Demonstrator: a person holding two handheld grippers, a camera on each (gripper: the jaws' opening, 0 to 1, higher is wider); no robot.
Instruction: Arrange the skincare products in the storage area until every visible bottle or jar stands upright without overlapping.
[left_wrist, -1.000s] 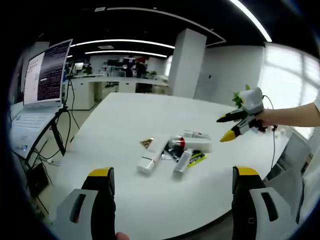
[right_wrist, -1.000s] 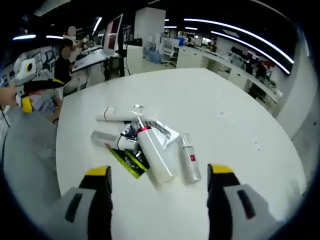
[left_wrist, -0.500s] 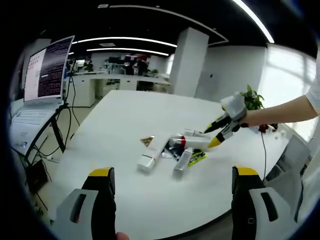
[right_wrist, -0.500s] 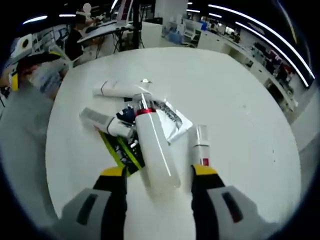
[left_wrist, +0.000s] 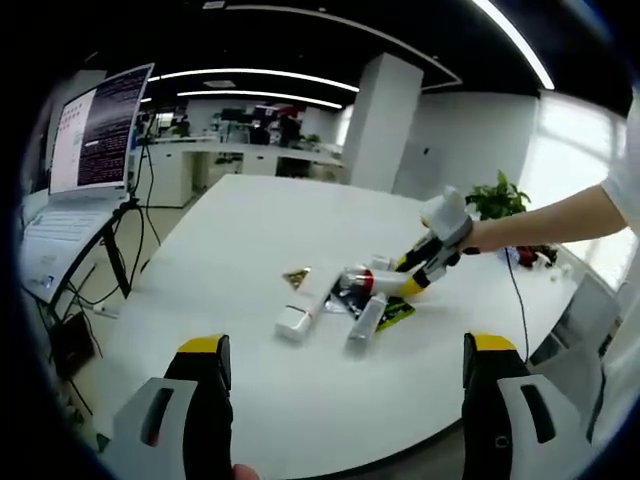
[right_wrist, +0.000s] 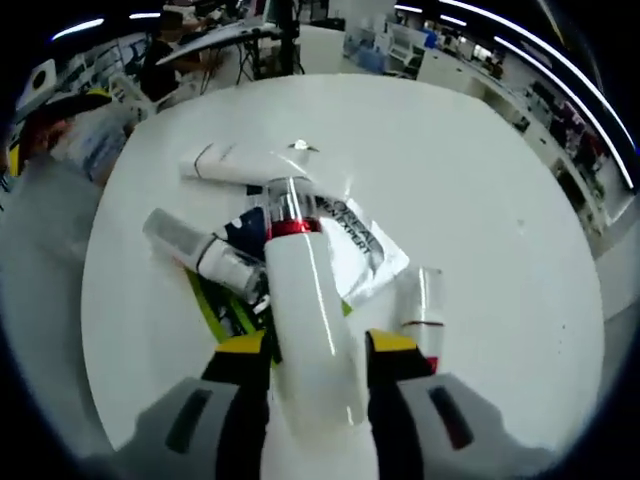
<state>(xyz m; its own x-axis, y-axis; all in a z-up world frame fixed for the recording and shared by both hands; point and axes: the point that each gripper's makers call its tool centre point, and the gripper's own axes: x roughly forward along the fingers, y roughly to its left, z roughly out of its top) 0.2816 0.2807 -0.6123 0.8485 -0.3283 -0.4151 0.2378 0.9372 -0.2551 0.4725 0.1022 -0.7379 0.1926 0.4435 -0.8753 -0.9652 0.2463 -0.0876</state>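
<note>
White bottle (right_wrist: 305, 320) lies between the right tongs' (right_wrist: 312, 345) jaws.

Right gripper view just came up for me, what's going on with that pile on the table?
A person is working a heap of skincare products lying on their sides on the round white table. The right tool has its jaws on either side of the large white bottle with the red collar, which lies flat on the heap. The left tool hangs open, short of the pile. Beside the bottle lie a small silver spray bottle, a white tube and a grey-capped tube. Nothing stands upright yet.
</note>
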